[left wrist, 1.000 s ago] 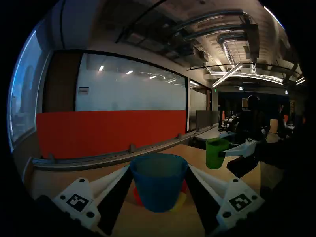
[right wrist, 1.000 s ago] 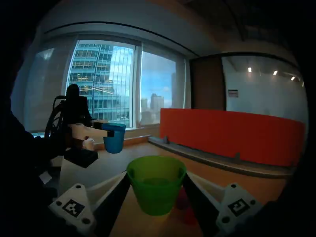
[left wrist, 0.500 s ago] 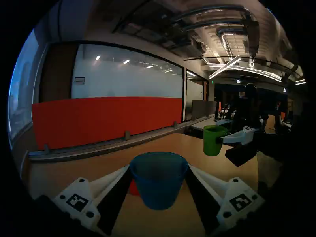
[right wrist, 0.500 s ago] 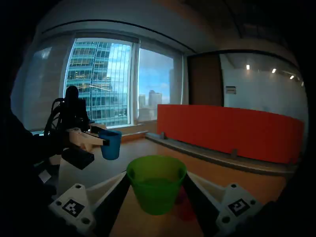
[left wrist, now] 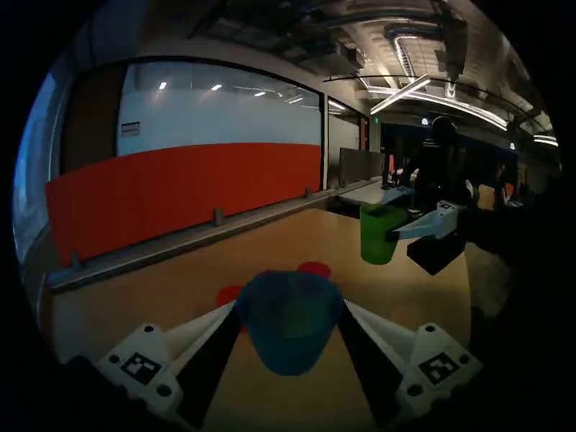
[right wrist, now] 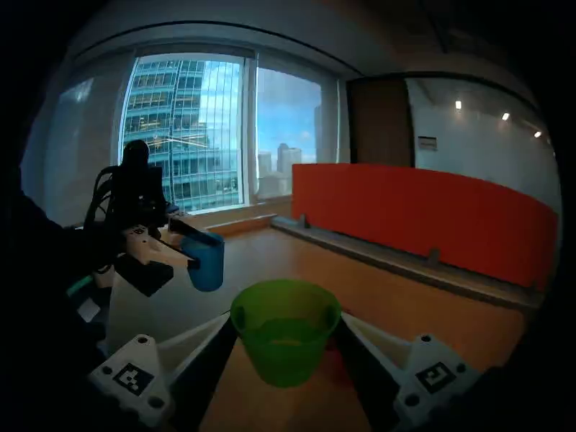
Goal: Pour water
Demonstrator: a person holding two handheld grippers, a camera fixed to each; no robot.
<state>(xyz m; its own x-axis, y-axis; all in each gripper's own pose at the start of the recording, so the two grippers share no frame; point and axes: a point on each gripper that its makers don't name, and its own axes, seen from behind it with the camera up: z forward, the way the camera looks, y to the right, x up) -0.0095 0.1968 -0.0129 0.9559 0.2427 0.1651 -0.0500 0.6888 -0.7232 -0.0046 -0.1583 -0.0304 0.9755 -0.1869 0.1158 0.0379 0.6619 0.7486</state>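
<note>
**A:** Your water (right wrist: 286,338) sits in the green cup (right wrist: 284,369). I make out what looks like liquid partway up the inside. The cup stands upright in your right hand-held gripper (right wrist: 284,320), whose jaws are drawn in to the cup's width, one pressing on each side.

**B:** The receiving vessel is your blue cup (left wrist: 289,324). Your left hand-held gripper (left wrist: 289,306) grips it the same way, with the jaws narrowed onto its wall. The inside is too dark for me to tell you whether it holds anything.

**A:** Here is the relation your move turns on. In the right gripper view, the blue cup lies to the left of the green one and somewhat farther off, near it but with a clear gap between. In the left gripper view, the green cup lies ahead and to the right.

**B:** Both cups are roughly upright, mouths up, and both look to be held clear of the table (left wrist: 173,291). Neither rim is over the other, so I'd judge you're on the approach, with no pouring begun.

**A:** I'd say the next move calls for bringing the green rim above the blue mouth. Then you'd tip the green cup leftward, toward your other hand.

**B:** Mind the timing. If you tip before the rims line up, the water would likely land on the table, near the two red discs (left wrist: 315,269) lying beyond the blue cup.
</note>
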